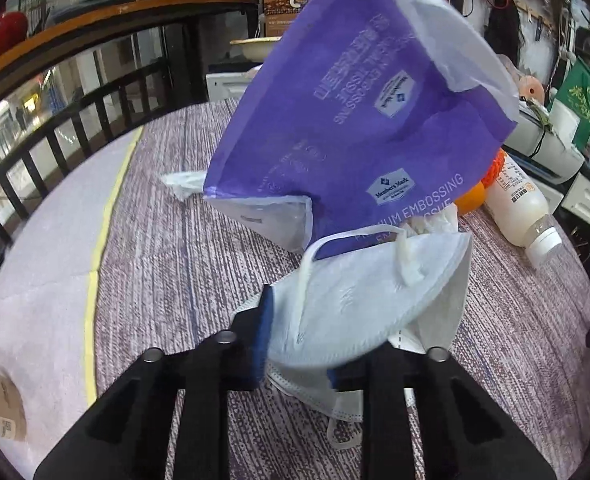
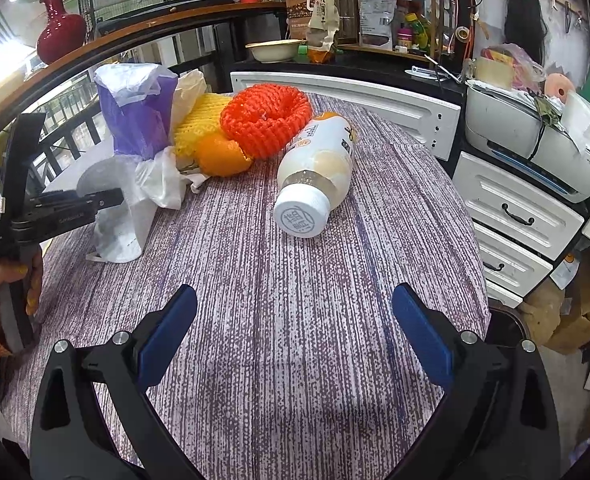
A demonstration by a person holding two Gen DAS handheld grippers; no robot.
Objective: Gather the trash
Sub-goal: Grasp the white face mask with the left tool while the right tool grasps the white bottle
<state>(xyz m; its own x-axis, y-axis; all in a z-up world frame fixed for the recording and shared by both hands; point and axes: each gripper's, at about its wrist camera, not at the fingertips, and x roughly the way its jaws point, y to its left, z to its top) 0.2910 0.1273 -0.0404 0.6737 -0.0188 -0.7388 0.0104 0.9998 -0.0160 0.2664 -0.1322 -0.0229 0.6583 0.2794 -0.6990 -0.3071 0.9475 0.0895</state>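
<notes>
Cluttered shelving is seen behind the table (image 2: 295, 240). At its 10 o'clock the mask (image 1: 359, 304) is clamped by the left gripper (image 1: 295, 356), presumably for disposal; the right gripper (image 2: 295, 336) is held agape, idle.

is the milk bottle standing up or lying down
Lying down. The bottle rests on its side on the table, white cap on, pointing toward the right wrist camera.
</notes>
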